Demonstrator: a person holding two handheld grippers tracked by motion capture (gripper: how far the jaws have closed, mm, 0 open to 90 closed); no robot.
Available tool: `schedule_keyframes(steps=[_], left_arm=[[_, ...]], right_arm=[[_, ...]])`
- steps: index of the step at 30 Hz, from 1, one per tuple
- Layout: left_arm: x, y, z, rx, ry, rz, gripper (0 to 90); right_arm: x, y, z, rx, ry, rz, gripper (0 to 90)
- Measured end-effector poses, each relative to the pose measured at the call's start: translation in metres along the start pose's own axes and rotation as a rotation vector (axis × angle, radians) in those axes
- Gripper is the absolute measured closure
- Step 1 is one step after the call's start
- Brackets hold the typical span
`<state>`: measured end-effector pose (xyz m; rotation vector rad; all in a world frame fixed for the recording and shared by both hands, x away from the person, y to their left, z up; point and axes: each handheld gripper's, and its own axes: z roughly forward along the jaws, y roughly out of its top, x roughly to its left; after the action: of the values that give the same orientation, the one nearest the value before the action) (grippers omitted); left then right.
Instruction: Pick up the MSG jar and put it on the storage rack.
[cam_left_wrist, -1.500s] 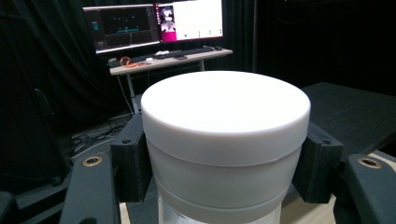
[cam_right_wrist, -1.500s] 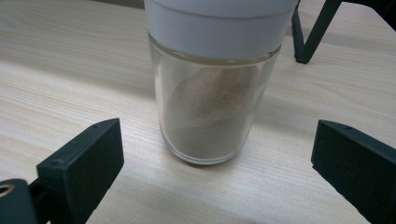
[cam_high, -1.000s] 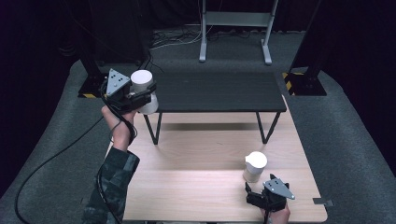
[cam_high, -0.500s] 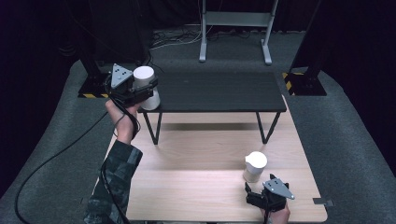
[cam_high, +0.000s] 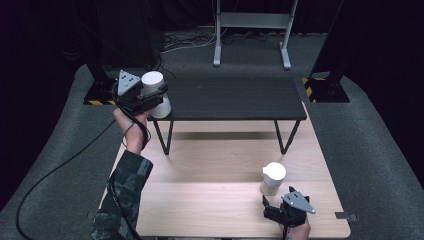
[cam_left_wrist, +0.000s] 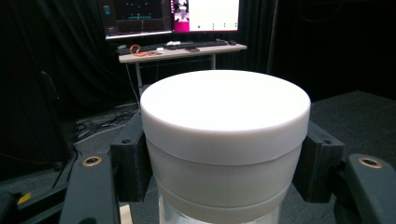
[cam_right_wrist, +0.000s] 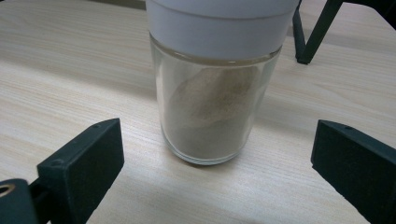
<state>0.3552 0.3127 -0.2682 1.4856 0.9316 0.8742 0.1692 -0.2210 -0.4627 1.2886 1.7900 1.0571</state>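
A glass jar with a white lid (cam_high: 155, 95) is held in the air by the left end of the black shelf, and my left gripper (cam_high: 150, 100) is shut on it. In the left gripper view the two black pads press on the white lid (cam_left_wrist: 225, 135) from both sides. A second glass jar (cam_high: 273, 178) with a white lid stands on the wooden table at the right. It holds pale brown powder (cam_right_wrist: 208, 114). My right gripper (cam_high: 272, 206) rests just behind that jar, open, with the jar ahead of the wide-apart fingertips (cam_right_wrist: 88, 156).
A low black shelf (cam_high: 235, 97) on thin legs stands across the far part of the wooden table (cam_high: 200, 200). Dark carpet surrounds the table. A metal stand (cam_high: 252, 30) rises behind it, and a desk with monitors (cam_left_wrist: 177, 46) is far off.
My left hand has carried the held jar slightly to the right, toward the left end of the black shelf. The right gripper and the jar in front of it stayed put.
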Motion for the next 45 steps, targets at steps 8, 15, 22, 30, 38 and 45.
schedule_keyframes(steps=[8, 15, 22, 30, 38, 45], left_arm=[[0.000, 0.000, 0.000, 0.001, 0.001, 0.005, 33.9], [0.000, 0.000, -0.001, 0.003, -0.001, 0.009, 33.8], [-0.002, 0.006, 0.000, 0.035, 0.008, 0.034, 32.5], [-0.007, 0.010, -0.005, 0.061, 0.044, 0.034, 16.1], [-0.018, 0.022, -0.022, 0.125, 0.085, 0.075, 2.4], [-0.027, 0.017, -0.037, 0.195, 0.062, 0.139, 0.2]], right_arm=[[0.000, 0.000, 0.000, -0.002, 0.000, -0.001, 1.8], [0.000, 0.000, 0.000, 0.000, -0.002, -0.003, 1.8], [0.000, 0.000, 0.000, -0.001, -0.001, 0.000, 1.8], [0.000, 0.000, 0.000, 0.001, -0.002, 0.000, 1.8], [0.000, 0.001, 0.000, 0.004, -0.001, -0.002, 1.8], [-0.001, 0.001, 0.000, 0.005, 0.001, 0.004, 1.8]])
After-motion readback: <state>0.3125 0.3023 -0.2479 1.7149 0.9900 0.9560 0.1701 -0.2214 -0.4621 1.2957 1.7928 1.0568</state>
